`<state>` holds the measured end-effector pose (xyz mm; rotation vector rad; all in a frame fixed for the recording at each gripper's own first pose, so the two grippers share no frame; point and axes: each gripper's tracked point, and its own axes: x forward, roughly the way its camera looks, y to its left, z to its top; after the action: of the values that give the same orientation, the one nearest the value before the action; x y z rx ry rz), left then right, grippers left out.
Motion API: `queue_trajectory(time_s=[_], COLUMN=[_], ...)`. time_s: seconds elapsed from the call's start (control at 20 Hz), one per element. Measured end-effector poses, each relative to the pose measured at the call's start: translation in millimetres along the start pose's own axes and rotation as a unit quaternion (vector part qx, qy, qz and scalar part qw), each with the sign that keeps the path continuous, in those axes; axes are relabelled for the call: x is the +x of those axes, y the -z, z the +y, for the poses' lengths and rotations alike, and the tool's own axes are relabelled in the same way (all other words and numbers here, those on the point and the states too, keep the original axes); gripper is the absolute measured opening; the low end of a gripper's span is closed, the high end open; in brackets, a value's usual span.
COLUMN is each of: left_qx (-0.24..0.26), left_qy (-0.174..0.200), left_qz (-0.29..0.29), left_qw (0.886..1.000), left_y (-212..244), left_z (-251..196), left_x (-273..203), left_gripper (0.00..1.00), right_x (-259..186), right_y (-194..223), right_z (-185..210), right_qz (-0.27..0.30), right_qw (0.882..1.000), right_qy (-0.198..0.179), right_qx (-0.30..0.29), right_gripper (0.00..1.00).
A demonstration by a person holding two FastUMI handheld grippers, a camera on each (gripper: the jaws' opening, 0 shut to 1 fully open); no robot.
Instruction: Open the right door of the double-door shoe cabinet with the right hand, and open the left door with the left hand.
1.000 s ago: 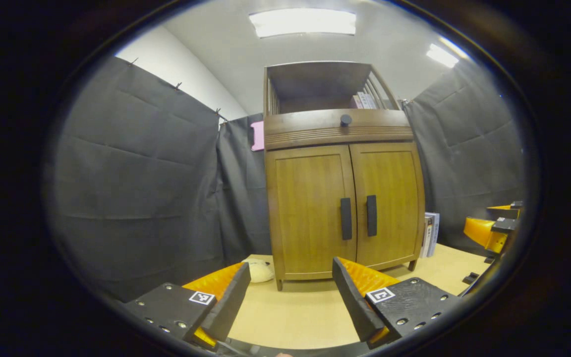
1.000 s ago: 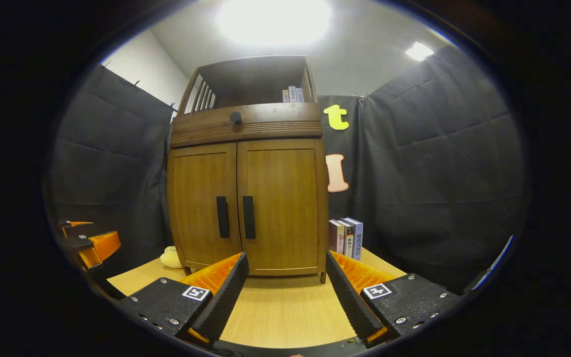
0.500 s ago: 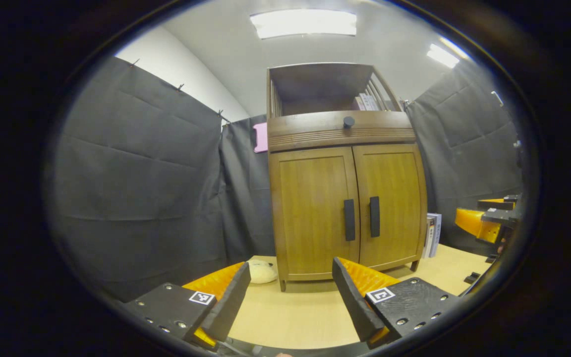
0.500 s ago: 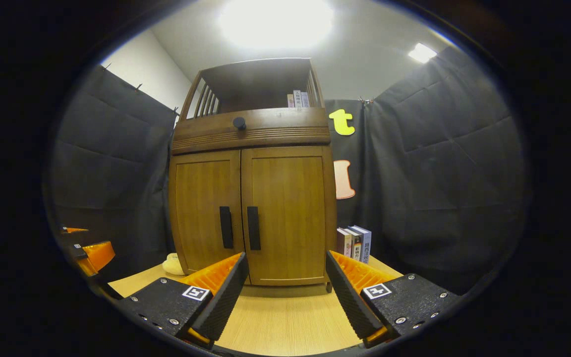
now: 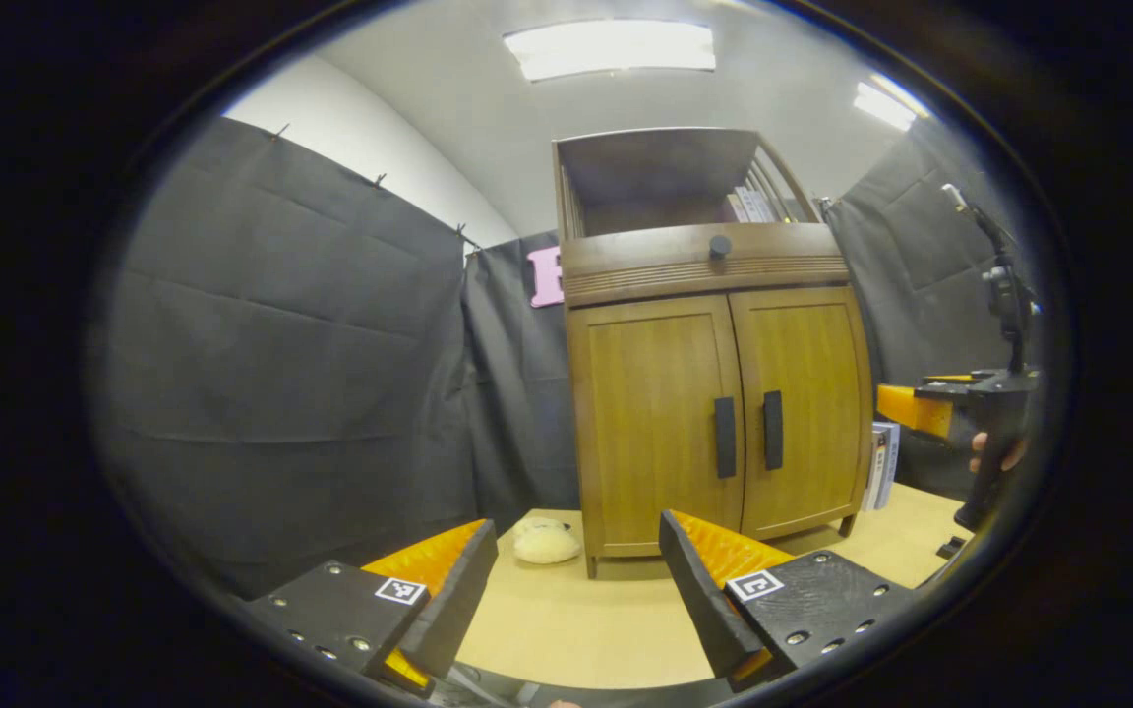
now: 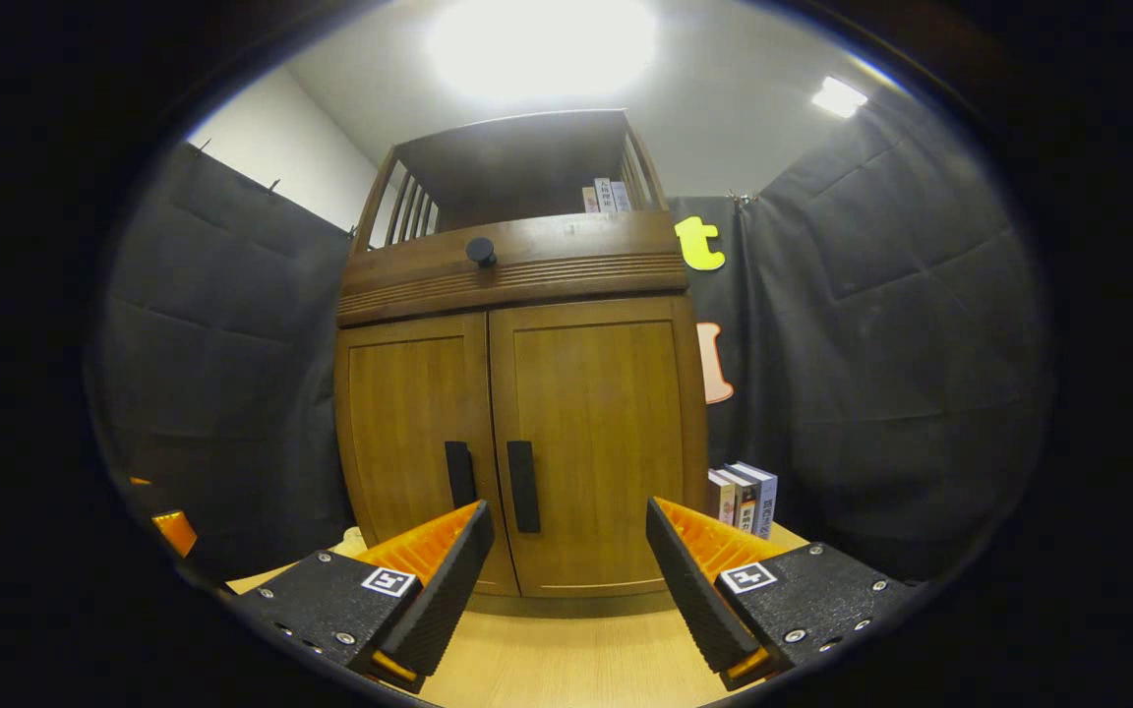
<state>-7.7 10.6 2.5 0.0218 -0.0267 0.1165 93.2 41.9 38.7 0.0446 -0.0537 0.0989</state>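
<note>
The shoe cabinet (image 6: pixel 517 393) stands on the table (image 5: pixel 566 629), both doors closed. The right gripper (image 6: pixel 566 580) faces it, jaws spread wide, the right door (image 6: pixel 594 447) dead ahead. Best bet: line the gap up with the right handle (image 6: pixel 522 486), straddle it squarely, then close. The left gripper (image 5: pixel 576 590) waits farther off, jaws spread too.

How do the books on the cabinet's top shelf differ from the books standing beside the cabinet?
The shelf books sit high in the cabinet's open top compartment, behind its side slats; the floor books stand low on the wooden surface, right of the cabinet. The shelf books look smaller in view. Both groups stand upright, spines outward.
</note>
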Motion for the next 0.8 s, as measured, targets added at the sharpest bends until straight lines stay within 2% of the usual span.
queue_trajectory(time_s=[0.05,0.3,0.35,0.65,0.7,0.8], left_qx=[0.000,0.002,0.002,0.004,0.004,0.006], left_qy=[-0.006,-0.038,-0.045,-0.076,-0.080,-0.088], left_qz=[0.001,0.006,0.008,0.011,0.012,0.014], left_qw=[1.000,0.999,0.999,0.997,0.997,0.996], left_y=[0,-5,-4,-6,-6,-7], left_z=[1,8,9,15,15,17], left_x=[-2,-7,-8,-11,-12,-14], left_gripper=[0.95,0.95,0.99,0.95,0.87,0.87], right_x=[8,42,51,94,101,117], right_y=[1,3,3,2,5,11], right_z=[2,9,12,31,34,41], right_qz=[0.002,0.005,0.005,0.003,0.006,0.016], right_qw=[1.000,1.000,1.000,1.000,1.000,0.999], right_qy=[-0.002,-0.002,-0.003,-0.014,-0.016,-0.020], right_qx=[0.003,0.010,0.010,0.012,0.014,0.021], right_gripper=[0.96,0.96,0.96,0.95,0.95,0.95])
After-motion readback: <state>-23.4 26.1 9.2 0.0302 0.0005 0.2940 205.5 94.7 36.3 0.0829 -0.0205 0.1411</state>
